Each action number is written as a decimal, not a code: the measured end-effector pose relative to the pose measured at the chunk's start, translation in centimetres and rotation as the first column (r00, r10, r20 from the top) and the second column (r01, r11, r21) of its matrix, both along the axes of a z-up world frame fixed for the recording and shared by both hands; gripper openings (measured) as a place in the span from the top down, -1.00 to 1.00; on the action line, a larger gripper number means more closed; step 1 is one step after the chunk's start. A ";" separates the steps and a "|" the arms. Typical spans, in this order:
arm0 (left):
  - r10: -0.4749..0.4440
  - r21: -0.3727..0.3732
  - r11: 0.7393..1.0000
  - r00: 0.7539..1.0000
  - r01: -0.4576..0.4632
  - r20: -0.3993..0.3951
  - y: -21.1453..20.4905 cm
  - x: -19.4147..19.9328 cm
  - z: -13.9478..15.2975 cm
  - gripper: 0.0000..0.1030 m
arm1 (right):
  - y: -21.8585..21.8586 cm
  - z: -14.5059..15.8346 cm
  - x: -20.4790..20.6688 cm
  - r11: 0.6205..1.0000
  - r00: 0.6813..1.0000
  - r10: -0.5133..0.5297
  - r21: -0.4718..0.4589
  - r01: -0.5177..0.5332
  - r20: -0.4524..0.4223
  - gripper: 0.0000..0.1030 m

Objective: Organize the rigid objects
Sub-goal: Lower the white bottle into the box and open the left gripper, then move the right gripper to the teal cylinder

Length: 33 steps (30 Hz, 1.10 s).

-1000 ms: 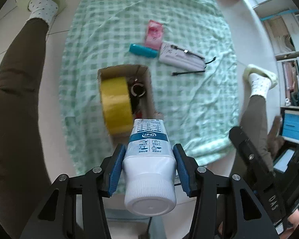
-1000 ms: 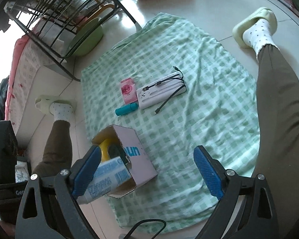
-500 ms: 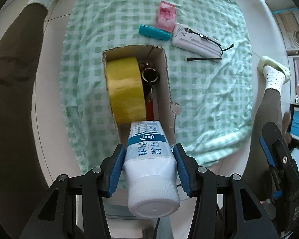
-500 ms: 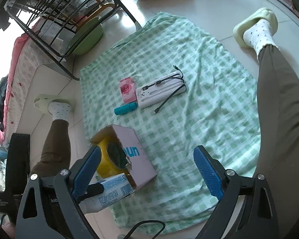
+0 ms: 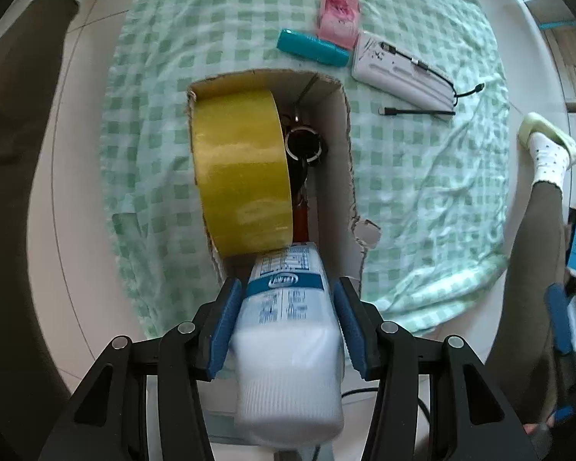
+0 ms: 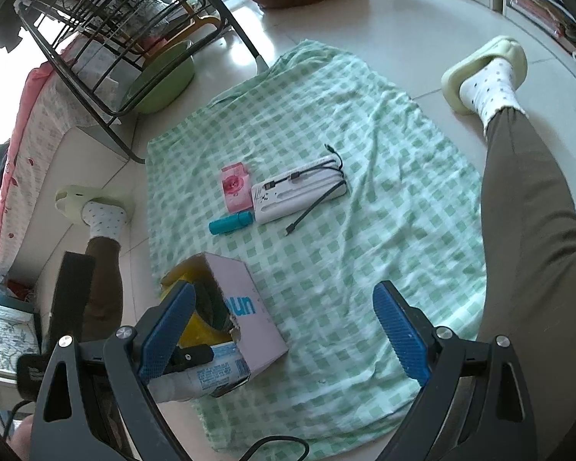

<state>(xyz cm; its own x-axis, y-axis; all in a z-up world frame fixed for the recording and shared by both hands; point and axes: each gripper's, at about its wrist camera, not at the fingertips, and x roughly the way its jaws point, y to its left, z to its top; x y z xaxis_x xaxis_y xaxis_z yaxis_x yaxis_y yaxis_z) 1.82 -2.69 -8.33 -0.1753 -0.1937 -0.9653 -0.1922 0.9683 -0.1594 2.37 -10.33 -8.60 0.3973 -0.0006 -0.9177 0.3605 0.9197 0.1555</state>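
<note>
My left gripper (image 5: 286, 320) pinches white squeeze tube (image 5: 288, 342), crimped end entering brown cardboard box (image 5: 341, 146) right of yellow tape roll (image 5: 242, 173). Lower straight, clear near wall. My right gripper (image 6: 284, 330) spread, idle.

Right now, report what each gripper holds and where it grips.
Left gripper clamps the white tube across its body, just above the cap. Right gripper is open and holds nothing.
</note>
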 end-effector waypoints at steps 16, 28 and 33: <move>0.017 -0.150 0.989 0.993 0.000 0.113 2.7 2.4 2.7 -0.58 | 1.4 3.7 5.7 0.894 0.904 0.394 -0.297 -0.335 0.165 -0.97; -0.013 0.005 1.000 0.949 0.012 0.314 6.9 4.3 6.2 -0.67 | 5.0 -5.2 10.0 0.459 0.545 0.741 -0.297 -0.838 -0.393 -0.13; 0.148 -0.117 0.986 0.938 -0.117 0.312 8.7 4.4 5.9 -0.67 | 6.4 -9.9 11.4 0.319 0.344 0.808 -0.136 -0.938 -0.478 -0.10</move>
<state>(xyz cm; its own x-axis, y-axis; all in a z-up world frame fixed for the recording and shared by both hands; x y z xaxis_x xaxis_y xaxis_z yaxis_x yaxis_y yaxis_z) 6.20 5.99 -2.46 0.1722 -0.2876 -0.9422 -0.2418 0.9148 -0.3234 13.80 -3.89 -18.54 0.0979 -0.1340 -0.9861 -0.7318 0.6618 -0.1625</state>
